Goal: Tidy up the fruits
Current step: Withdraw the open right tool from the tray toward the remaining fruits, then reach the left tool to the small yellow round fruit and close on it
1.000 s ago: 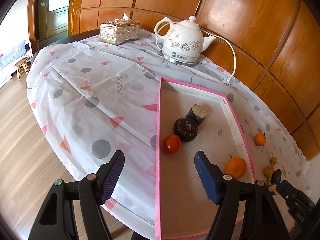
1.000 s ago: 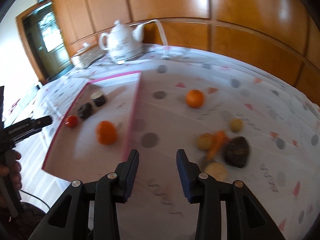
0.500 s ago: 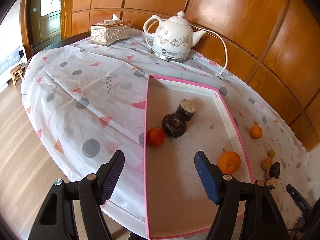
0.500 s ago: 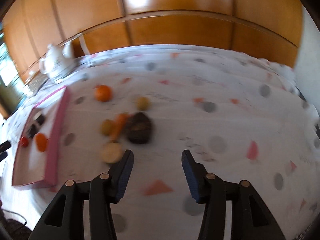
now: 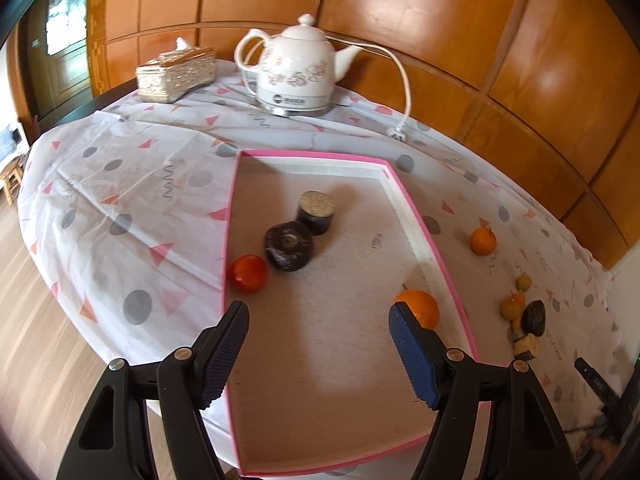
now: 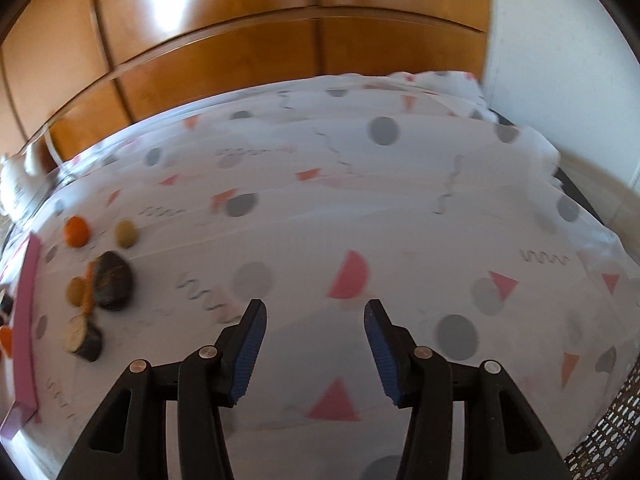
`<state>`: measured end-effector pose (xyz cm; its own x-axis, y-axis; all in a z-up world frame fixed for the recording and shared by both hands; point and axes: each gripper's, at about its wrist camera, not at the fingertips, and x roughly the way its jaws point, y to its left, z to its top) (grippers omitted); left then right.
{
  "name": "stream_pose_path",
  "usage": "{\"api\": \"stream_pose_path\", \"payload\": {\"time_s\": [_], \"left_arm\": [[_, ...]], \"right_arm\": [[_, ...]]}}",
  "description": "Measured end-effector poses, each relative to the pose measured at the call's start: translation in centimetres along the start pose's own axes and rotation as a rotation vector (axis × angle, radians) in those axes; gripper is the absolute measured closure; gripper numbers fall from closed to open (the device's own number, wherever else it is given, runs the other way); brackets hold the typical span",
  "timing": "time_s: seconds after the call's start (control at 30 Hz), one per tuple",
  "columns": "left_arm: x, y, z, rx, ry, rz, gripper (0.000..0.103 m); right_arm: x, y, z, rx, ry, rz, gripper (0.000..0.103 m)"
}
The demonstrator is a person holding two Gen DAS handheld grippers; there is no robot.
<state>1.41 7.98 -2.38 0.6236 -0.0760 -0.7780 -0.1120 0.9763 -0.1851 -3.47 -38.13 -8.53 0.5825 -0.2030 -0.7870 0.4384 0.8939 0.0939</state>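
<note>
A pink-rimmed tray (image 5: 416,216) holds a red fruit (image 5: 248,274), an orange (image 5: 420,308) and two dark round pieces (image 5: 288,246). My left gripper (image 5: 318,312) hovers open over the tray's near half with nothing between its fingers. Right of the tray lie a small orange (image 5: 483,241) and a cluster of small yellowish fruits with a dark lump (image 5: 534,317). In the right wrist view that cluster (image 6: 113,280) and the small orange (image 6: 77,231) sit at the far left. My right gripper (image 6: 314,306) is open over bare tablecloth, well right of them.
A white kettle (image 5: 296,68) with its cord and a tissue box (image 5: 176,74) stand at the back of the cloth-covered table (image 5: 120,184). Wood panelling runs behind. A perforated dark bin (image 6: 608,428) shows past the table's right corner.
The right gripper swung to the right, so the fruit cluster slid from the middle to the far left of its view, and its jaws widened. The left gripper shifted slightly over the tray.
</note>
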Motion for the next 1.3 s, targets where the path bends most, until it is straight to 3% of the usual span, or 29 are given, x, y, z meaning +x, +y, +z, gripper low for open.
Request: {"api": "stream_pose_path", "payload": {"time_s": [0.37, 0.6, 0.87, 1.07, 1.3], "left_arm": [[0.7, -6.4, 0.4, 0.190, 0.033, -0.117, 0.032], [2.5, -12.0, 0.3, 0.323, 0.112, -0.232, 0.052], [5.3, -16.9, 0.1, 0.394, 0.191, -0.297, 0.061], [7.7, -19.4, -0.2, 0.411, 0.249, -0.322, 0.075], [10.1, -21.1, -0.3, 0.382, 0.291, -0.340, 0.076]], "right_arm": [[1.2, -3.1, -0.1, 0.083, -0.023, -0.108, 0.051], [1.4, -5.0, 0.0, 0.149, -0.038, -0.171, 0.051], [1.6, -6.2, 0.2, 0.188, -0.039, -0.200, 0.051], [1.6, -6.4, 0.3, 0.188, -0.038, -0.205, 0.051], [1.9, -6.4, 0.4, 0.186, -0.038, -0.204, 0.050]]}}
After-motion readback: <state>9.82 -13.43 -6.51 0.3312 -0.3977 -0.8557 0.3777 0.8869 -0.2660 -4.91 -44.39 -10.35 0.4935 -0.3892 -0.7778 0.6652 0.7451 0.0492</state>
